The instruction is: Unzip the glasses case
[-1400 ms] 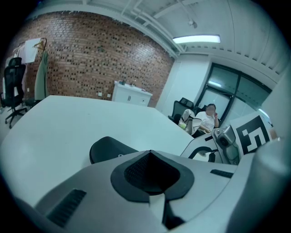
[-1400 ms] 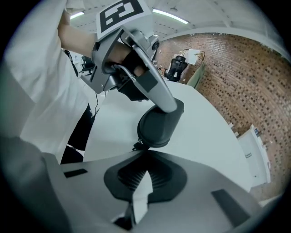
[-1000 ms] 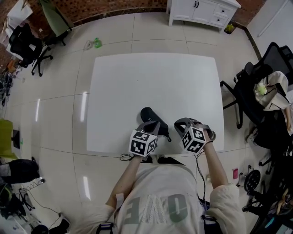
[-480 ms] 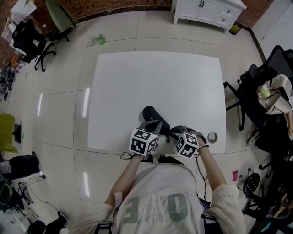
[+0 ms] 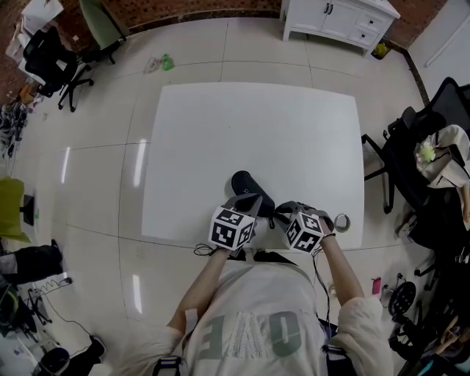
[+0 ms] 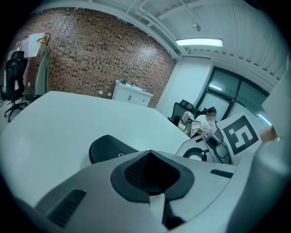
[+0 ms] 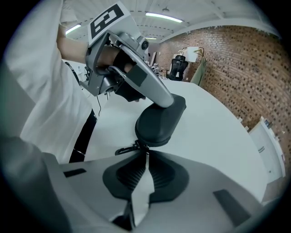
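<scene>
A black glasses case (image 5: 250, 186) lies near the front edge of the white table (image 5: 250, 125). My left gripper (image 5: 247, 203) is shut on the case's near part; in the right gripper view one of its fingers (image 7: 152, 91) lies across the top of the glasses case (image 7: 159, 122). My right gripper (image 5: 280, 213) comes in from the right, and in its own view the right gripper (image 7: 146, 154) is shut on the zipper pull (image 7: 128, 149) at the case's end. In the left gripper view the glasses case (image 6: 109, 146) shows beyond the left gripper (image 6: 151, 154).
A ring of tape (image 5: 341, 220) lies on the table just right of my right hand. Dark office chairs (image 5: 411, 154) stand to the right of the table, and a white cabinet (image 5: 338, 18) stands beyond it. The table's front edge is right under the grippers.
My right gripper has moved left from beside the case to the case's right end and closed on the zipper pull. The left gripper has stayed on the case.
</scene>
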